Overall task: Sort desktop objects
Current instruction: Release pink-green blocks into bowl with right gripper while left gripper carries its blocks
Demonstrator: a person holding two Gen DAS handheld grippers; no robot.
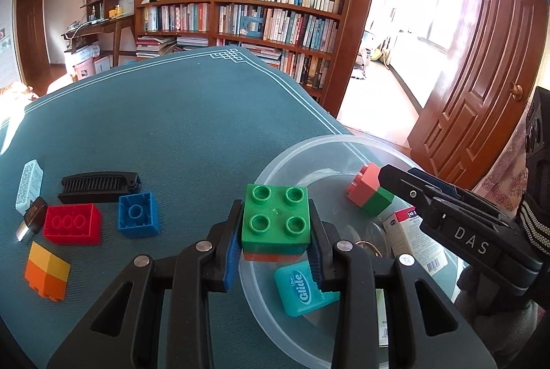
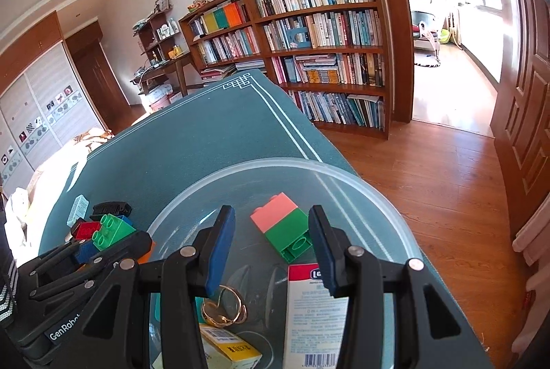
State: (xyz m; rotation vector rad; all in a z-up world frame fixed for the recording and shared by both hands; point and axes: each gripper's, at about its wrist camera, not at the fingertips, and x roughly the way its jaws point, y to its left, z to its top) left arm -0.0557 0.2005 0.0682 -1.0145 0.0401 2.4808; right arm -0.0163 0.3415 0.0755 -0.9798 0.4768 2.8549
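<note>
Desktop objects, mixed lot, are being sorted into a clear plastic bowl [image 1: 275, 162] at the desk's [image 1: 172, 114] right-hand corner.

Item, in hand: a green brick [image 1: 276, 218] stacked on an orange one is being gripped between the blue pads of the left gripper [image 1: 276, 243], studs facing up. It is being held over the bowl's near-left rim, apparently so that it can be dropped inside.

Items, already in the bowl: a pink-and-green brick [image 2: 280, 229] is lying between and just beyond the fingers of the right gripper [image 2: 268, 252], whose fingers are standing apart with nothing touching them. A teal floss box [image 1: 304, 288] is sitting just below the left fingers. A white carton [image 2: 314, 310] is lying under the right gripper's right finger.

Items, waiting on the desk, well left of the left fingers: a red brick [image 1: 72, 224], a blue brick [image 1: 137, 215], a yellow-and-orange brick [image 1: 46, 271], a black comb [image 1: 98, 186], a white packet [image 1: 29, 185].

View notes: the left wrist view is showing the full waiting row and the floss box. The right wrist view is crowding that row behind the left gripper, but is showing gold rings [image 2: 223, 310] and a yellow-labelled box [image 2: 228, 348] on the bowl's floor, barely made out or unseen in the left view.
</note>
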